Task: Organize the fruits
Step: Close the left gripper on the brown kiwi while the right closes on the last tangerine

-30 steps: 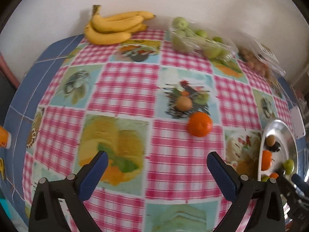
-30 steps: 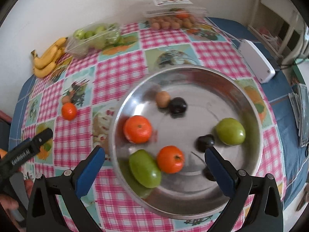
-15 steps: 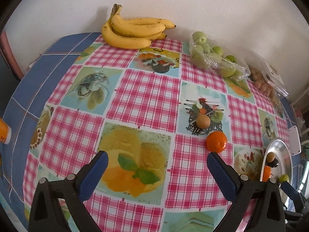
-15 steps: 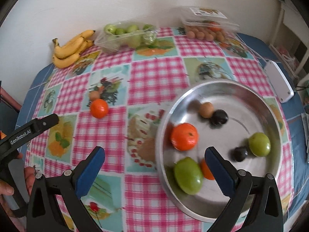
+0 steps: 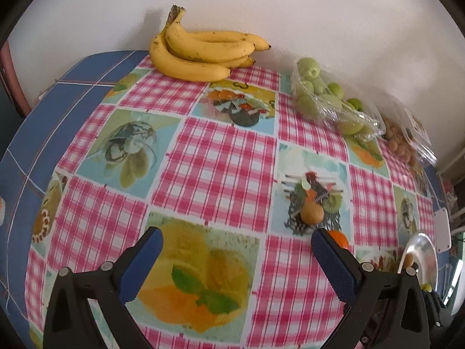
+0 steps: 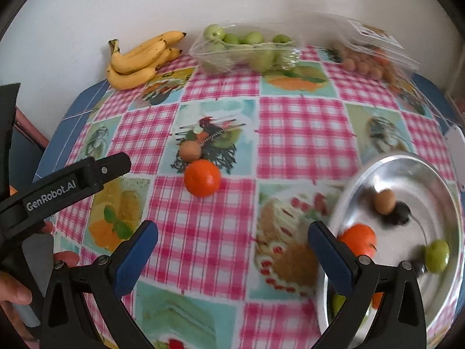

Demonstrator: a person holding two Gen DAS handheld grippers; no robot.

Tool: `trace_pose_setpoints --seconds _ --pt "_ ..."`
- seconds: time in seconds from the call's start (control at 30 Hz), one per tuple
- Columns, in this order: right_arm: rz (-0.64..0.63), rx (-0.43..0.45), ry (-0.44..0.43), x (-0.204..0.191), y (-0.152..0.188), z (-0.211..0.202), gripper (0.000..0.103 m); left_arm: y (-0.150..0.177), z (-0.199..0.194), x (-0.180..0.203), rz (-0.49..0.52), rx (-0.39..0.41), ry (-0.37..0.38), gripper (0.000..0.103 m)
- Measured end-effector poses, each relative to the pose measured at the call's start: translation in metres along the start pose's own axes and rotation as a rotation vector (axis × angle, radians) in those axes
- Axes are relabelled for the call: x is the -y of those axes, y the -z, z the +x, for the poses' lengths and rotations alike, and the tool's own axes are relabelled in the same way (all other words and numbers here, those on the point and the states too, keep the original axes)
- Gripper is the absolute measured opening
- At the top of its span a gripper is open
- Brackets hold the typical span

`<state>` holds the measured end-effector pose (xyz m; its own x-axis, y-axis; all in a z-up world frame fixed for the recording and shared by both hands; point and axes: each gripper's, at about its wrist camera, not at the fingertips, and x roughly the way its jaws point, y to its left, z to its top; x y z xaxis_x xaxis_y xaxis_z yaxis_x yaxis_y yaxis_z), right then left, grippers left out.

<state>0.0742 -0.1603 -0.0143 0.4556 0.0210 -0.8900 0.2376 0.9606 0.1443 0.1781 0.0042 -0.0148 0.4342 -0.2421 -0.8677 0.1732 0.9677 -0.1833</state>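
An orange and a small brown fruit lie loose on the checked tablecloth; in the left wrist view the orange peeks out behind my right finger and the brown fruit is just beyond it. A metal bowl at the right holds an orange, a brown fruit, a green fruit and dark fruits. My left gripper is open and empty above the cloth. My right gripper is open and empty, left of the bowl.
A bunch of bananas lies at the back by the wall. A clear pack of green fruits and a pack of small brown fruits lie at the back right. A white box lies past the bowl.
Both grippers have swung left. The bowl has slid to the right in both views, and the loose orange and brown fruit are nearer the left gripper's right finger.
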Motion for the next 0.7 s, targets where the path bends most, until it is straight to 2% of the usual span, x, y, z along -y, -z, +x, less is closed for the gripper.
trace_pose_setpoints --seconds 0.1,0.5,0.7 --pt "-0.014 0.0 0.015 -0.003 -0.009 0.014 0.103 -0.004 0.004 -0.004 -0.016 0.033 0.009 0.103" --pt "-0.02 -0.022 0.011 -0.008 -0.027 0.054 0.102 -0.013 0.032 0.004 -0.004 0.001 0.004 0.103" --pt "-0.024 -0.018 0.002 -0.009 -0.031 0.061 0.085 -0.012 0.042 0.014 0.02 -0.016 0.018 0.103"
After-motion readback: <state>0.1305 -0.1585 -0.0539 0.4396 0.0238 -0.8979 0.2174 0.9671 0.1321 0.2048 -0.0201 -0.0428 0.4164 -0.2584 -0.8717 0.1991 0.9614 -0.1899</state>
